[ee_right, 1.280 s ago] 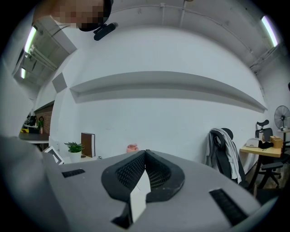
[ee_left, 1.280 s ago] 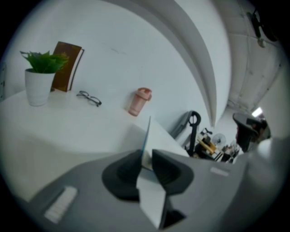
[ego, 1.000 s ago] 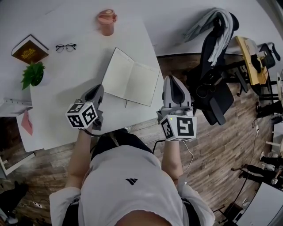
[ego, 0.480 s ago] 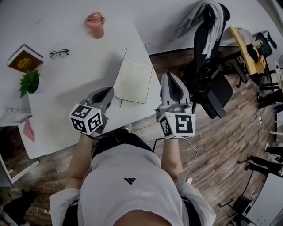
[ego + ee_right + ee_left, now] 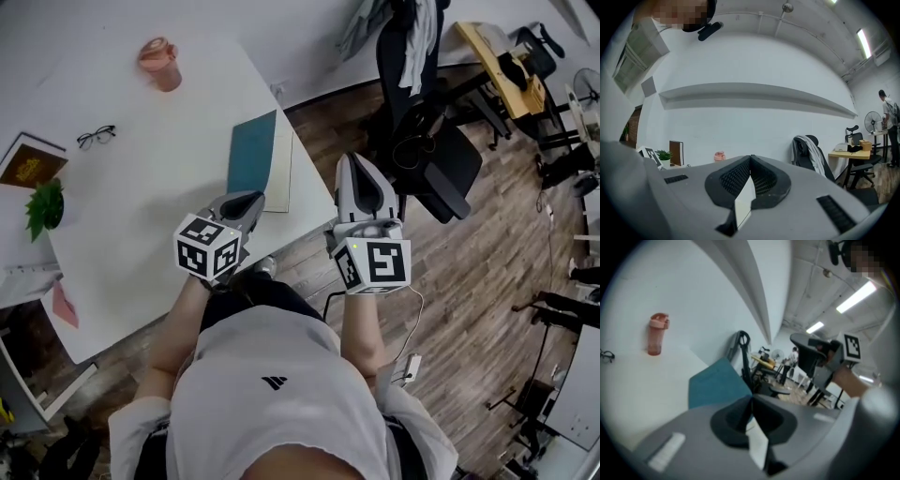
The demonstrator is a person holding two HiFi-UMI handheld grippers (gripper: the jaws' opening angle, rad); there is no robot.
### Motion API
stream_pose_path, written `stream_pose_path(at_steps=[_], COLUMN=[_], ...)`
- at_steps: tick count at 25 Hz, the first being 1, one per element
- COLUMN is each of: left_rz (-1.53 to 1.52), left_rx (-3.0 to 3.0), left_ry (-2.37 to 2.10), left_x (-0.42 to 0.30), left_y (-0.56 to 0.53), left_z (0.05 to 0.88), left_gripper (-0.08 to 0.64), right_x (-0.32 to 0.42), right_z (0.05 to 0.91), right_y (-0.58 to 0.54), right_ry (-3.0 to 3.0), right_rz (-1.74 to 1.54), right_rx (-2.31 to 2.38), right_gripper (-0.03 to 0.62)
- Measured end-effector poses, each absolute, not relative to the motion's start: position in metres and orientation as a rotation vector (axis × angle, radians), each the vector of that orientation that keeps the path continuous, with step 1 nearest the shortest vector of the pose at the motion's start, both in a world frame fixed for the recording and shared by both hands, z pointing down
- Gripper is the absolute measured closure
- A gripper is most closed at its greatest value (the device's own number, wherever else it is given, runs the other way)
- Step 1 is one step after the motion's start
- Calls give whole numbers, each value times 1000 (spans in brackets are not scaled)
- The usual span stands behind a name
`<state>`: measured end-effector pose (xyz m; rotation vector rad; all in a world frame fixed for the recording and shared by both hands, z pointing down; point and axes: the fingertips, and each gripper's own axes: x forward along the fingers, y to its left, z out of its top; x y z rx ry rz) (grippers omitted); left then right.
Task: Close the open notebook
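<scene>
Two grey hand-held grippers are seen nearest the body: the left hand-held gripper (image 5: 251, 199) is held over the near edge of the white worktop (image 5: 141, 234), and the right hand-held gripper (image 5: 361, 169) just off its corner. Each has its jaws pressed together, with nothing pinched between them.

Just beyond the left one, the teal-covered notebook (image 5: 255, 155) lies flat on the worktop with its cover down, close to the right-hand edge. The closing is judged done or nearly so.

A strip of white page is left showing along the notebook's right side. The cover may therefore not be seated square, and a stiff spine could lift it again. Should the notebook be nudged by the nearby left jaws, it could be slid over the edge it lies beside.

Counted near to far, two hand-held grippers and one notebook are found. Further off are one small green potted plant (image 5: 44, 206), one pair of black-rimmed glasses (image 5: 97, 137), one brown hardback book (image 5: 28, 161) and one pink drinking bottle (image 5: 159, 63).
</scene>
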<state>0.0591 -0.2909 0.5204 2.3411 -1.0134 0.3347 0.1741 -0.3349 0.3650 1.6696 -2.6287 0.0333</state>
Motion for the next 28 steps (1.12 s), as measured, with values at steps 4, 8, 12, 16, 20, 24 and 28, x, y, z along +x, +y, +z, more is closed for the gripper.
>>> stream_pose_path(at_steps=[4,8,12,16,20,24,28], left_rz=[437,515,586,627,686,721,748], left_rx=[2348,2332,2316,2293,2285,2271,2259], left_ry=[-948,-897,-859,-835,-822,-811,-805], left_x=[82,97,107,113,117,122,125], left_y=[-291,-292,-293,-293,-293,-292,-291], left_z=[540,559,577,592,603,612,617], left_gripper=[545,544,543,543,540,531,515], right_x=[190,204,213,221,223,225,227], right_z=[367,371,375,379,380,382,384], right_y=[-332,-329,-328,-328,-328,-328,-328], right_ry=[-2599,-2573,-2553,-2541,-2539,-2536,-2528], right_rz=[43,57,72,88,94,99,106], right_rx=[1707,1735,1756,1773,1779,1779,1783], right_gripper=[598,598,598,598,598,598,598])
